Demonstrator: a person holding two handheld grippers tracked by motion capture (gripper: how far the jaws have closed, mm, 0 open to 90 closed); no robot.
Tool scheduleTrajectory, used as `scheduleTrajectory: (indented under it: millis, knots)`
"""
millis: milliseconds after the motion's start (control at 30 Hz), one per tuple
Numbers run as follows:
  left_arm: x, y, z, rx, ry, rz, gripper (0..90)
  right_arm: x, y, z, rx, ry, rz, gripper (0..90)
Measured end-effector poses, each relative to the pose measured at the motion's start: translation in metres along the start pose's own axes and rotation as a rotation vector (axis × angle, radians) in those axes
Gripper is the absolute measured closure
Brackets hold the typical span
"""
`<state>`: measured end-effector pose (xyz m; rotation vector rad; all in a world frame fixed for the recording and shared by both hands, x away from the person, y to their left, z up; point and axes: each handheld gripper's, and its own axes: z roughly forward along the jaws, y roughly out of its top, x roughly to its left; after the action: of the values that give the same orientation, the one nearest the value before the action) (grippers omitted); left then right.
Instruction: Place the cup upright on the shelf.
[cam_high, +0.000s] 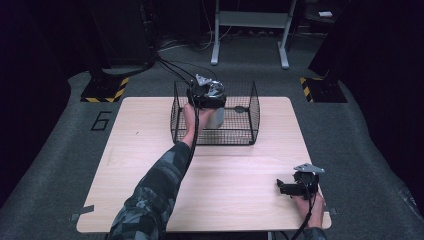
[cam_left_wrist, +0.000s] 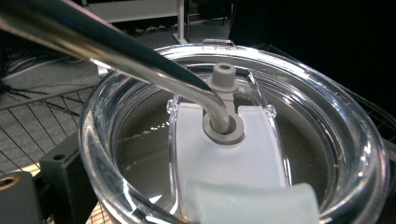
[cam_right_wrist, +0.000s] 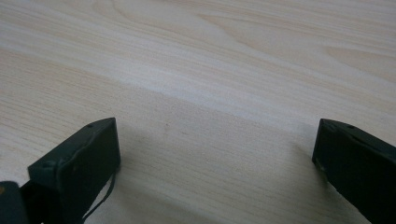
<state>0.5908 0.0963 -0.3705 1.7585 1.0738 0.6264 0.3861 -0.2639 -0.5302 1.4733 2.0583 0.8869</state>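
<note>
While the left gripper holds a tumbler over the black wire basket at upper centre of the high view, the main risk is a slip: the cup looks smooth-walled, and from the left gripper view I cannot tell how firmly the jaws close on it, since one jaw shows at lower left and the clear lid hides the rest. A tilt could catch the metal straw on the basket wires, or knock the cup against the rim. The tumbler's long axis seems roughly upright, lid toward the camera, though the high view is too dim to be sure; the straw leans toward the upper left. The right gripper rests on the wooden table at lower right, jaws spread wide and empty
</note>
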Motion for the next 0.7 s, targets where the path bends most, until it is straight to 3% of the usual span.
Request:
scheduleTrajectory:
  millis: [333, 700]
  knots:
    - [0.006, -0.011, 0.012, 0.033, 0.021, -0.047, 3.7, 0.001, 0.000, 0.000, -0.002, 0.005, 0.007, 0.4]
    - [0.003, -0.018, 0.020, 0.062, 0.018, -0.048, 3.7, 0.000, 0.000, 0.000, 0.000, -0.001, 0.004, 0.4]
